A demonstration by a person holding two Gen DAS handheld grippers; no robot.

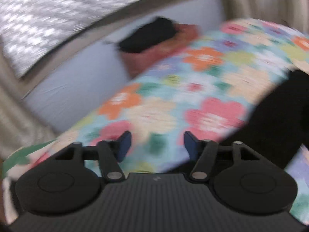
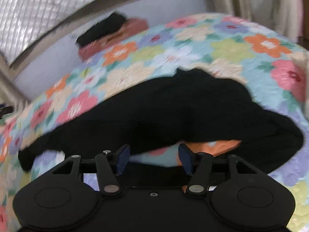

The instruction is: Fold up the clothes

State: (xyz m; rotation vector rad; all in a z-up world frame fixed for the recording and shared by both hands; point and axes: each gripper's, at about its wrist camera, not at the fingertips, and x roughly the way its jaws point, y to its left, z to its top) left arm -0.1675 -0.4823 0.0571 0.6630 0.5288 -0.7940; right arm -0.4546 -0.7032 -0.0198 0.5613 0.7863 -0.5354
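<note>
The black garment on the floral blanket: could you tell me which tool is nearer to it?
Right. The right tool hangs open directly over the black garment; the left tool is open above the floral blanket, the garment off to its right.

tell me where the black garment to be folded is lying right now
In the right wrist view the crumpled black garment lies on the floral quilt, just ahead of the open right gripper; the left wrist view shows it at the right edge.
</note>
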